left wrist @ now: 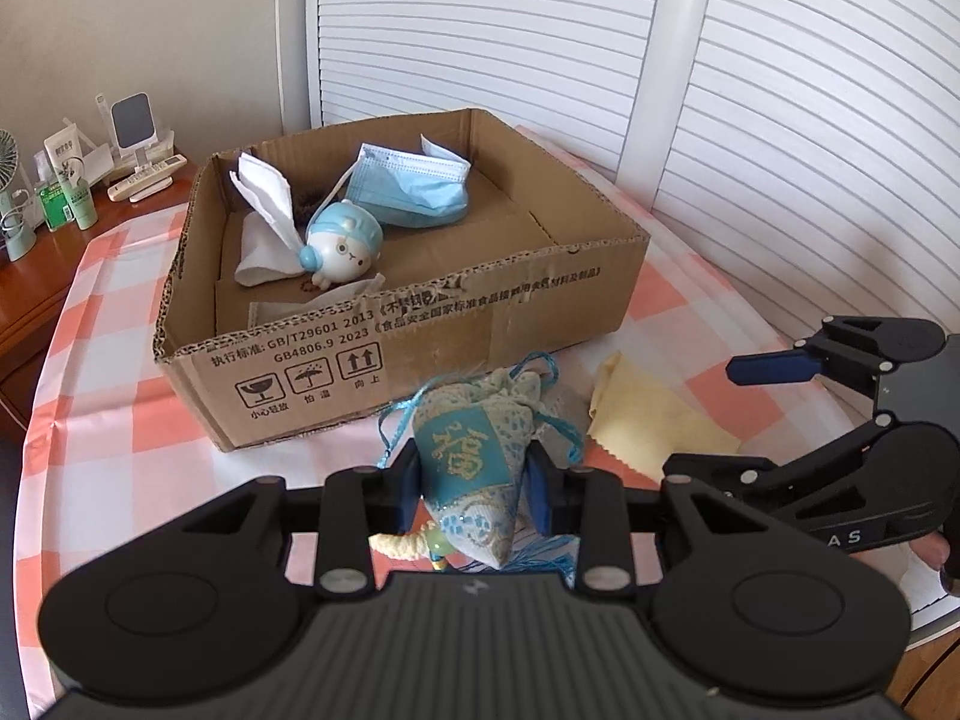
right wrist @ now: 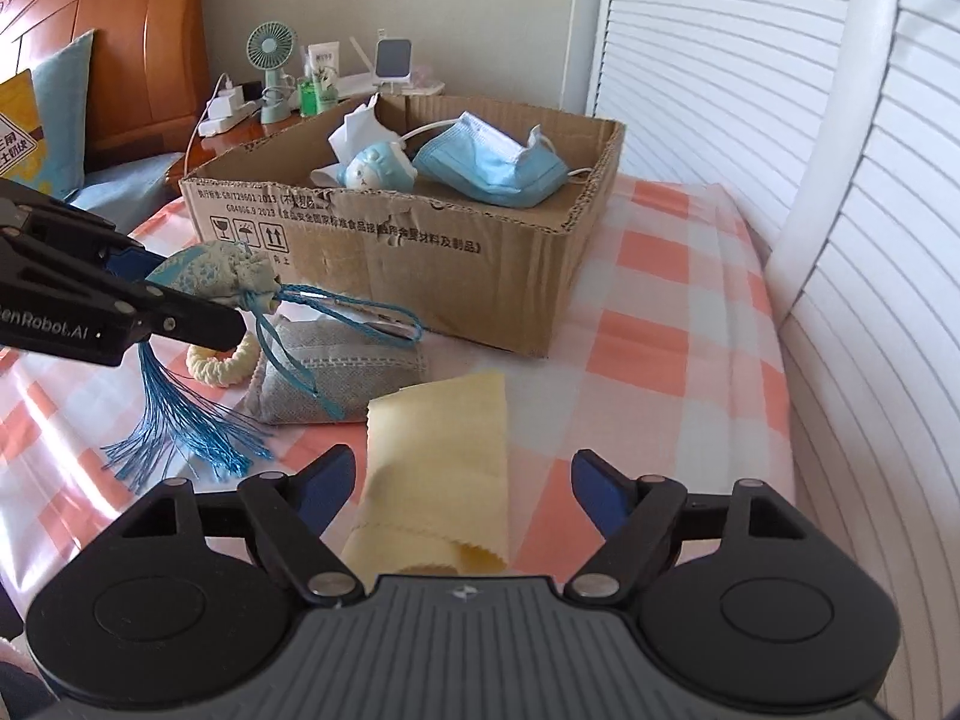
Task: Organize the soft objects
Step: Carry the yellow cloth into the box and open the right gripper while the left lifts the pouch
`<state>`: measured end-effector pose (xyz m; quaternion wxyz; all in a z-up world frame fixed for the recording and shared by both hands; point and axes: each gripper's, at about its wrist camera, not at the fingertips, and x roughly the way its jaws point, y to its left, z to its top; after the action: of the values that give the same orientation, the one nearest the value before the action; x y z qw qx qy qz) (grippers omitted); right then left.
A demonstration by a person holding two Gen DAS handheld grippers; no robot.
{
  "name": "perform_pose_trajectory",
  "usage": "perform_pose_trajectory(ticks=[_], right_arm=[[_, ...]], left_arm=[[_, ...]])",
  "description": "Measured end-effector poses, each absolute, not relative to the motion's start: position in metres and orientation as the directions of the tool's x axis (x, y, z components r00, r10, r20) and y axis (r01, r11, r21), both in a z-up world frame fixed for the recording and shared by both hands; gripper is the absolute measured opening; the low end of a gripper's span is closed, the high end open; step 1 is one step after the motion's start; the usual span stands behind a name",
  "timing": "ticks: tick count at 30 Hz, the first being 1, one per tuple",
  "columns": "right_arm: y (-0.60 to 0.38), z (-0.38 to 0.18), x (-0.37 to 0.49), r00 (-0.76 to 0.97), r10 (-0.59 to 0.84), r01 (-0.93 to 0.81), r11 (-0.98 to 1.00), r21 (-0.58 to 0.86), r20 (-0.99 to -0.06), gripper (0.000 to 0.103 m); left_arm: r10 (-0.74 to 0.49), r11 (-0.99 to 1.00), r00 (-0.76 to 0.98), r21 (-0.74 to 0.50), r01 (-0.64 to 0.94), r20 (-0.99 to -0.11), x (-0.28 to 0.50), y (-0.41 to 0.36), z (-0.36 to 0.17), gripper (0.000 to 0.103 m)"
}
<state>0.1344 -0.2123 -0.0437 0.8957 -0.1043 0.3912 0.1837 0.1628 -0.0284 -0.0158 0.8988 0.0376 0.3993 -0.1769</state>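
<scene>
My left gripper (left wrist: 474, 480) is shut on a blue-green sachet (left wrist: 474, 450) with a tassel and holds it above the checked cloth, in front of the cardboard box (left wrist: 480, 324). The right wrist view shows the sachet (right wrist: 210, 273) in the left gripper (right wrist: 180, 294), its tassel (right wrist: 180, 432) hanging down. My right gripper (right wrist: 462, 486) is open over a yellow cloth (right wrist: 438, 468), which also shows in the left wrist view (left wrist: 648, 420). A grey pouch (right wrist: 336, 369) and a cream rope ring (right wrist: 222, 363) lie under the sachet. The box holds a blue face mask (left wrist: 414, 186), a round blue-capped toy (left wrist: 345, 243) and white tissue (left wrist: 264, 210).
The table has a pink and white checked cloth (right wrist: 660, 324). White slatted shutters (right wrist: 780, 90) stand behind and to the right. A wooden nightstand (left wrist: 36, 276) at the left carries bottles, a small fan (right wrist: 273, 69) and chargers. A bed headboard (right wrist: 120, 30) is at far left.
</scene>
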Motion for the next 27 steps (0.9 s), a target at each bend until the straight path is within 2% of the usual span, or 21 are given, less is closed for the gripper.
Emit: perform_pose_trajectory(ticks=[6,12,13,14,17,27], right_arm=[[-0.205,-0.058,0.160,0.579,0.256,-0.413,0.911,-0.007,-0.774,0.082],[-0.194,-0.060,0.153,0.587,0.232,-0.444,0.893,-0.069,-0.775,0.035],[-0.192,-0.059,0.150,0.589,0.232,-0.455,0.887,-0.081,-0.774,0.022],[-0.191,-0.059,0.148,0.593,0.224,-0.457,0.884,-0.094,-0.773,0.016],[-0.189,-0.057,0.142,0.607,0.211,-0.453,0.884,-0.115,-0.766,0.011],[-0.198,-0.017,0.122,0.672,0.228,-0.444,0.885,-0.137,-0.704,0.010]], left_arm=[[-0.293,0.933,0.616,-0.079,0.350,-0.731,0.164,-0.028,-0.017,0.033],[-0.295,0.932,0.615,-0.078,0.353,-0.731,0.166,-0.027,-0.017,0.033],[-0.296,0.932,0.616,-0.078,0.355,-0.730,0.166,-0.027,-0.017,0.033],[-0.298,0.931,0.615,-0.079,0.357,-0.730,0.166,-0.027,-0.017,0.033],[-0.302,0.928,0.614,-0.076,0.366,-0.729,0.166,-0.028,-0.015,0.033],[-0.316,0.923,0.630,-0.075,0.378,-0.709,0.155,-0.025,0.001,0.033]])
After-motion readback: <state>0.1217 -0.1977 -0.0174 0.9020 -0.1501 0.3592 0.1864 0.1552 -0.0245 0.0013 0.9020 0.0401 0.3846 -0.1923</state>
